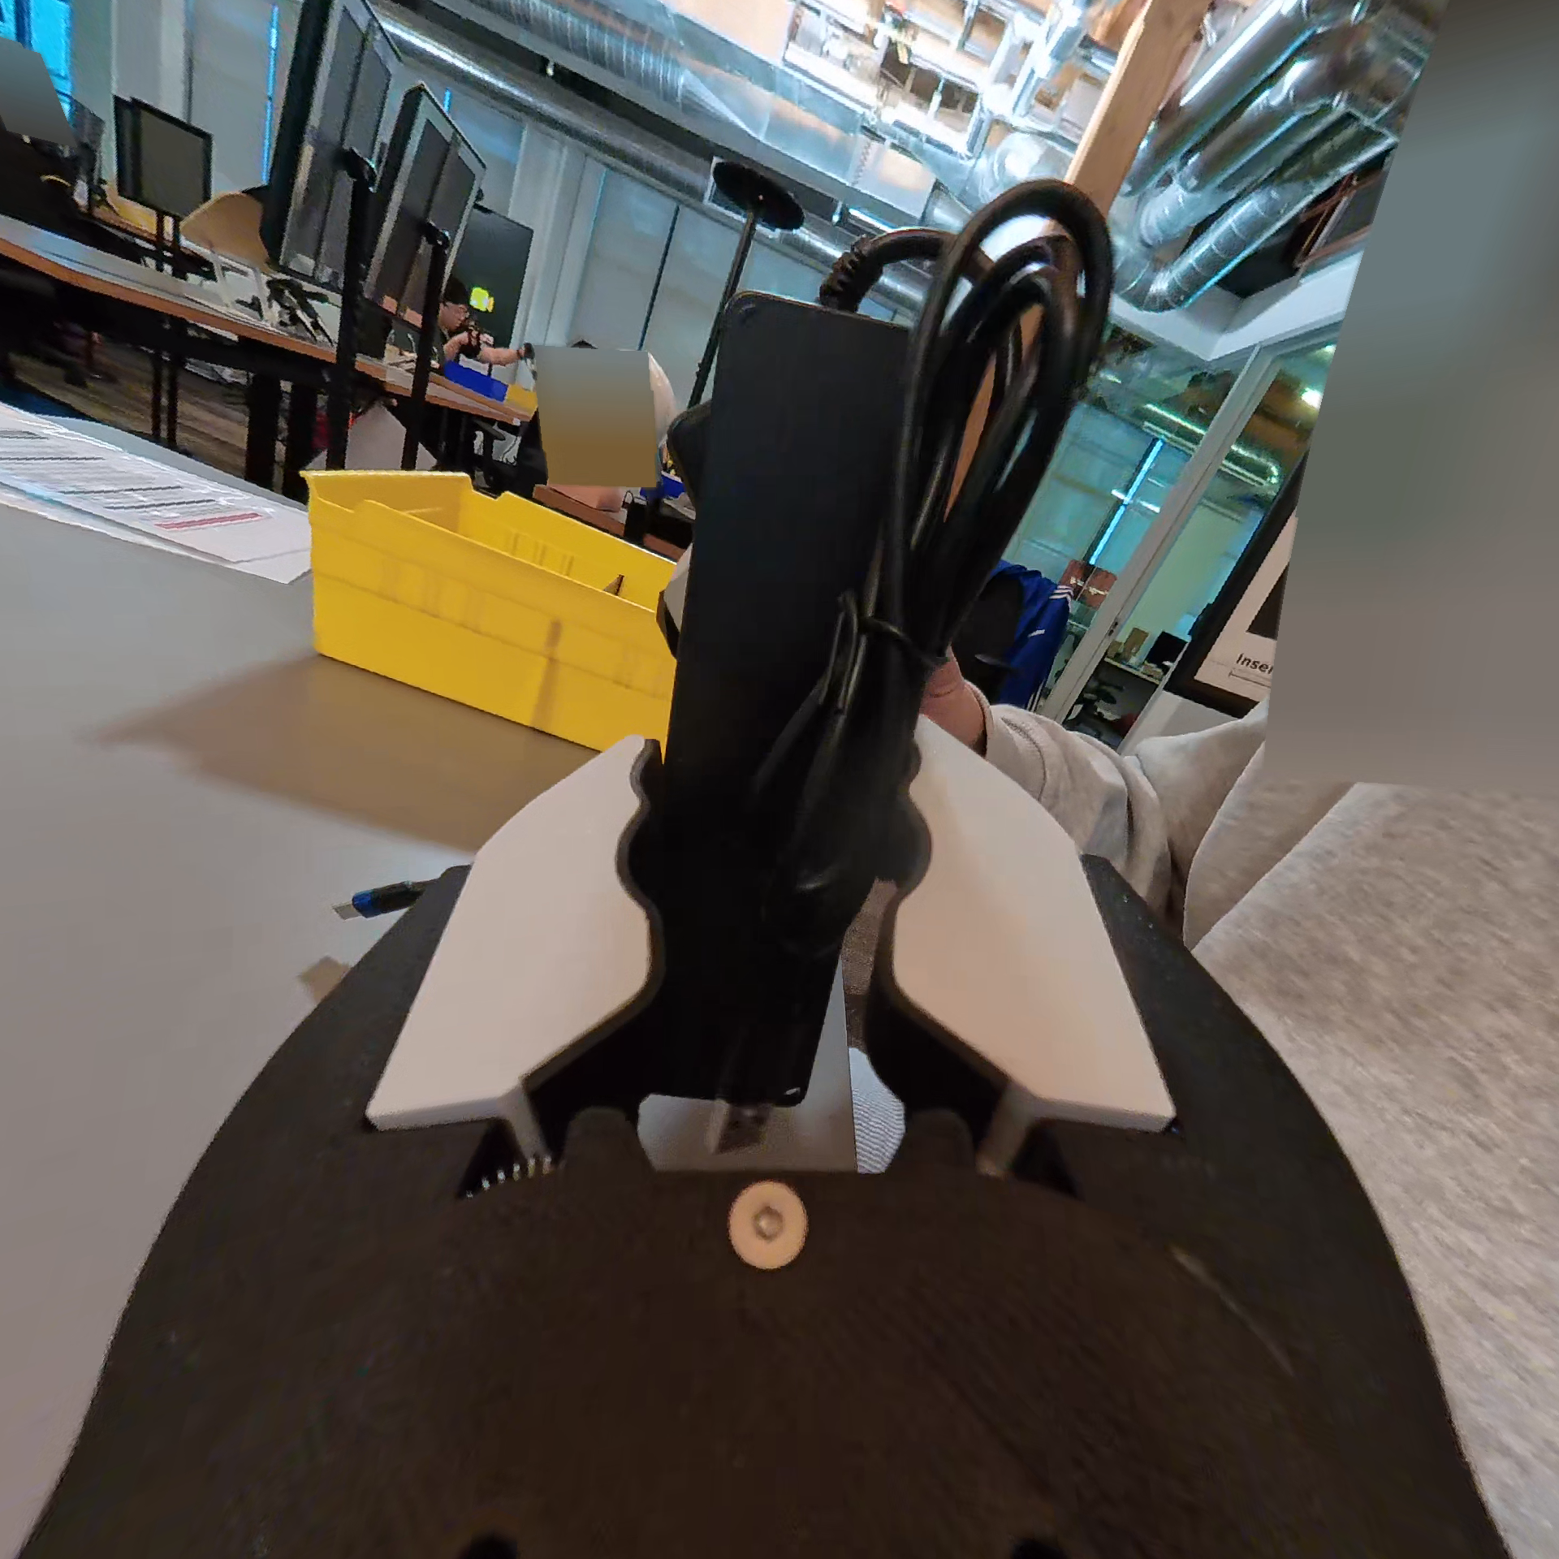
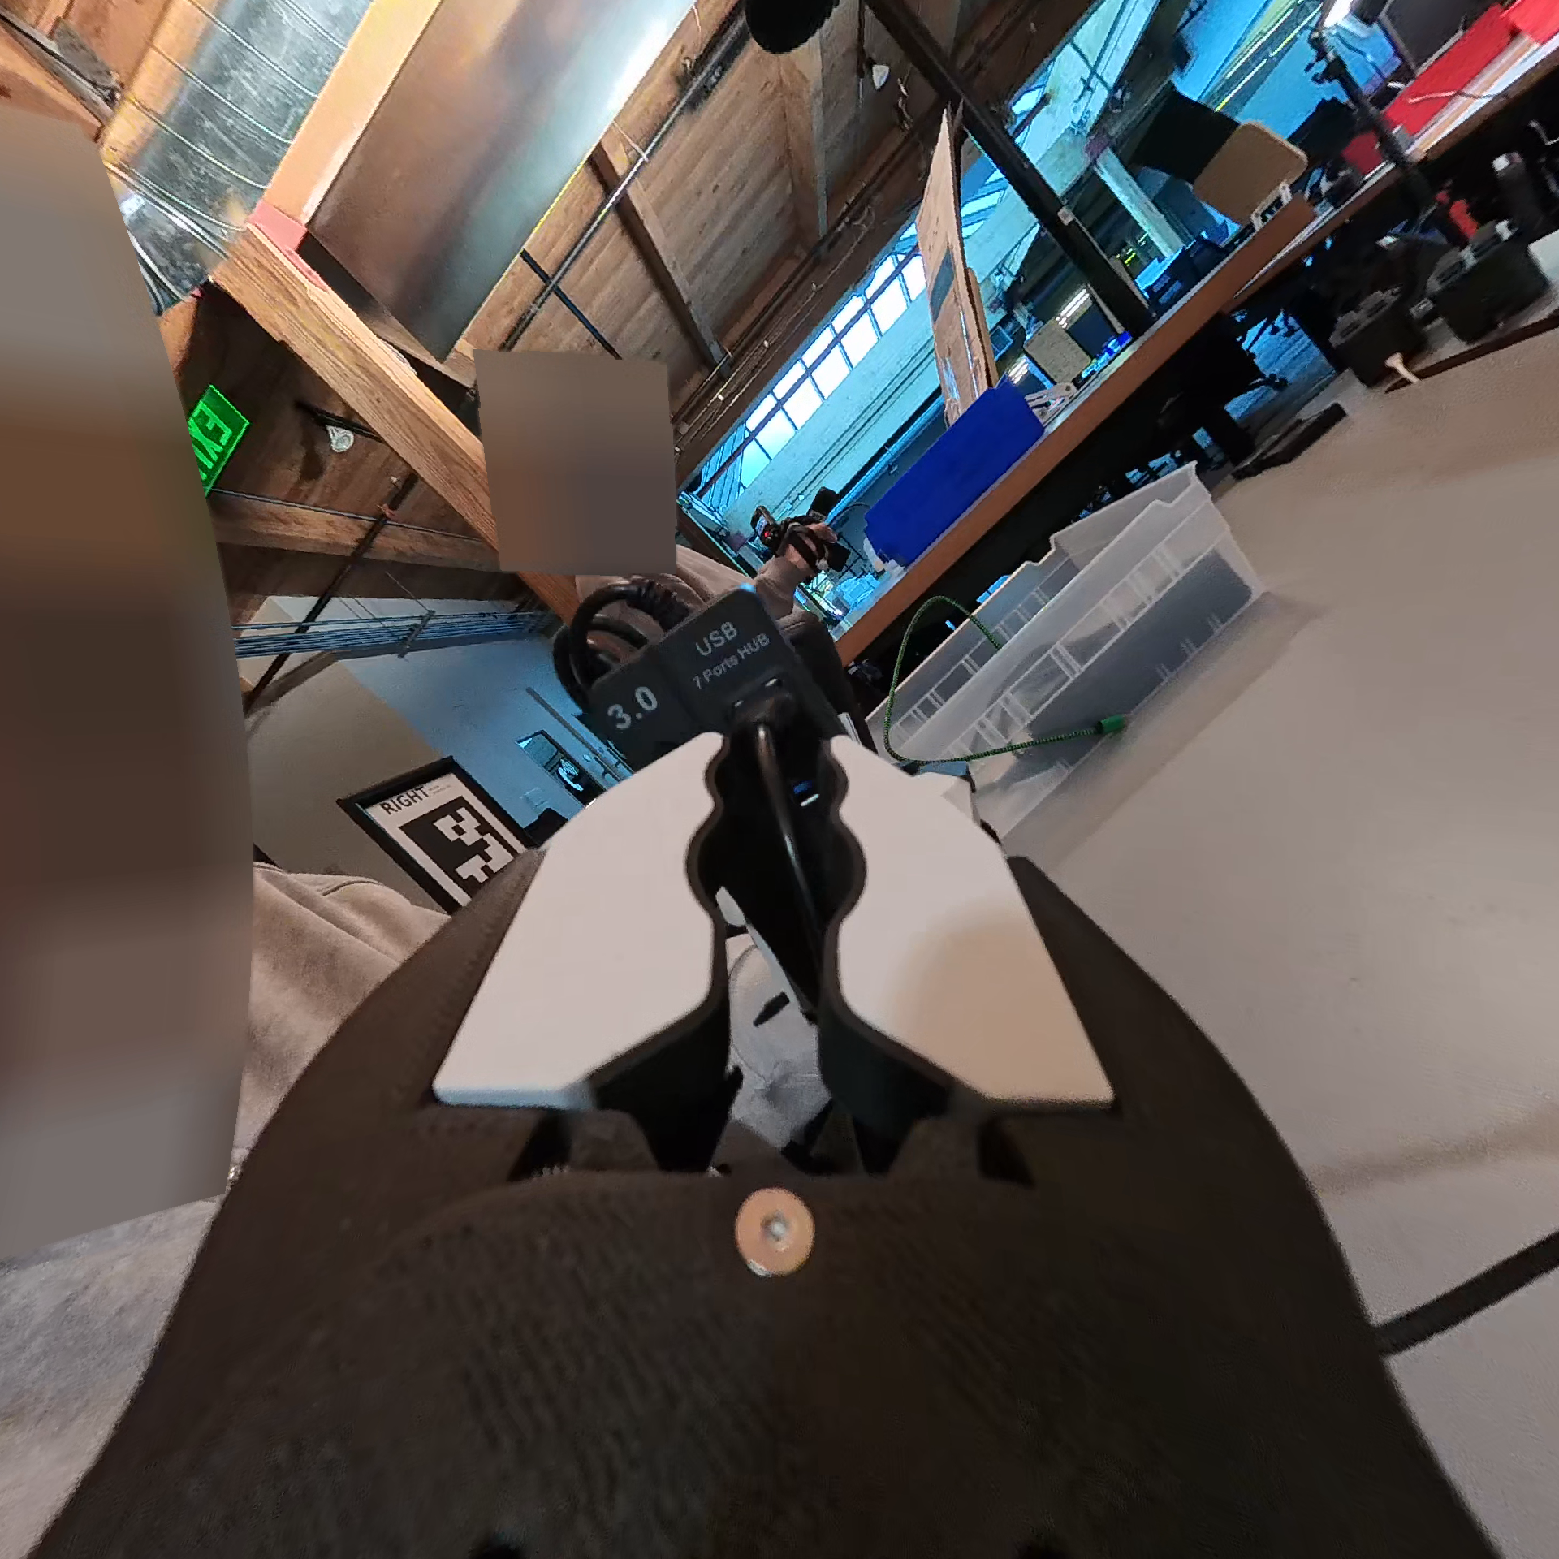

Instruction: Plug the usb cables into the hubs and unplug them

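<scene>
2 grippers meet at 1 hub held above the table.

The left gripper (image 1: 772, 810) has its jaws closed on the black hub (image 1: 776, 590), which stands upright between the white fingers (image 1: 540, 945) with its bundled cord (image 1: 970, 439) looped along its right side. The right gripper (image 2: 772, 801) has its jaws nearly closed on a black cable (image 2: 789, 844) whose plug sits at a port of the hub. On the table (image 1: 169, 801) lie a yellow bin (image 1: 472, 590), a loose blue plug (image 1: 380, 901), a clear bin (image 2: 1088, 633) and a green cable (image 2: 995, 747).
</scene>
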### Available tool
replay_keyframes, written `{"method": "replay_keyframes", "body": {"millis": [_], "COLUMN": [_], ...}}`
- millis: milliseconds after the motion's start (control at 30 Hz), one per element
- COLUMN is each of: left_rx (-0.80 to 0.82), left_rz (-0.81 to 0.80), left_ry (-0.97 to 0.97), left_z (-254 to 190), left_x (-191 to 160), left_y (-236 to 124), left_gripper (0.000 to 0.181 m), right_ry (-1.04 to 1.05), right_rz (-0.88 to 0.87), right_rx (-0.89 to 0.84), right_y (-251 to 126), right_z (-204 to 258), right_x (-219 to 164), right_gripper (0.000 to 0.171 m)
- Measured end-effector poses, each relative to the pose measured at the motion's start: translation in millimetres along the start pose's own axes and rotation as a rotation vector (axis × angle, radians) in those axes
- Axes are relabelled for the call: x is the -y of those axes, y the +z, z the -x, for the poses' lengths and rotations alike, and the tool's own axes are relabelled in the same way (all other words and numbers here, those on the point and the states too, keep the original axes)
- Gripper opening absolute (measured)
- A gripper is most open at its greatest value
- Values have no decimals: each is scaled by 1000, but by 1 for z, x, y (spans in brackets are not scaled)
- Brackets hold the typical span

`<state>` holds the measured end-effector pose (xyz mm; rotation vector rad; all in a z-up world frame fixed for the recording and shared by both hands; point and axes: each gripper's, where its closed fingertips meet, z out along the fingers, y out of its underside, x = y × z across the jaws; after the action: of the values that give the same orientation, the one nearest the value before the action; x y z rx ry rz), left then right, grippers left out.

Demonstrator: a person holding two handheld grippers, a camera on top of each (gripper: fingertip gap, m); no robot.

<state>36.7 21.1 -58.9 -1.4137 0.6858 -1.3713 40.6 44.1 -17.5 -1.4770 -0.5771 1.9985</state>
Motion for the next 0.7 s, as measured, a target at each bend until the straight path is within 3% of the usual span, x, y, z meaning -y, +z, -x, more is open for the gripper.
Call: {"method": "replay_keyframes", "body": {"millis": [167,467,700], "left_rx": [-29,-117,-96], "left_rz": [-54,-334,-472], "left_ry": [-79,-304,-384], "left_z": [2,16,34], "left_x": [4,40,52], "left_y": [-2,-32,-55], "left_gripper": [53,52,52], "right_ry": [-14,-74,-721], "right_rz": [15,27,144], "right_rx": [-31,-93,-314], "right_y": [-1,-2,12], "right_z": [-5,-13,1], "right_x": [-1,-3,-18], "right_gripper": [22,29,26]}}
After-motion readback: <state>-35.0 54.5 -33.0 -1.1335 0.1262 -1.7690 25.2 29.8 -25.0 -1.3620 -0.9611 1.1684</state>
